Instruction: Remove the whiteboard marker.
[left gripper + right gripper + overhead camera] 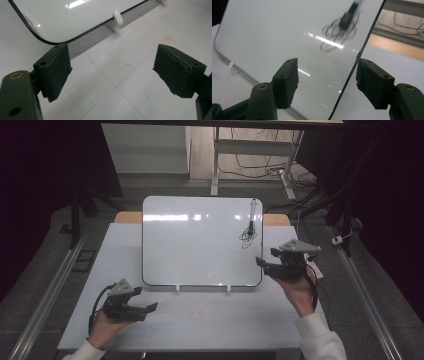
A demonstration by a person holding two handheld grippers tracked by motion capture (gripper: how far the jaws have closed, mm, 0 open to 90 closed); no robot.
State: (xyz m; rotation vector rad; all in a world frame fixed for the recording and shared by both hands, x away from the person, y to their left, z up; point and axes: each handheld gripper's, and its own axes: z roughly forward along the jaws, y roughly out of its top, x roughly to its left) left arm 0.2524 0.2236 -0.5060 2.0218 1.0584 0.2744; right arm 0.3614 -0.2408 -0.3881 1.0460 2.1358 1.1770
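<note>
A white board (200, 240) stands on the white table (210, 320), propped on two small white clips (177, 289). A black marker (252, 212) lies on its upper right part, its tip by a black scribble (247, 237). My right gripper (265, 257) hovers open at the board's lower right corner. In the right gripper view the board's (274, 32) dark right edge runs between my open jaws (327, 77), with the marker (348, 15) and scribble (337, 35) beyond. My left gripper (146, 298) rests open near the table's front left, with nothing between its jaws (112, 72).
Faint red marks (169, 38) stain the table in front of the board (75, 17) and its clip (117, 18). Behind the table stand a desk frame and loose cables (260, 165). Metal rails (50, 290) run along the floor on both sides.
</note>
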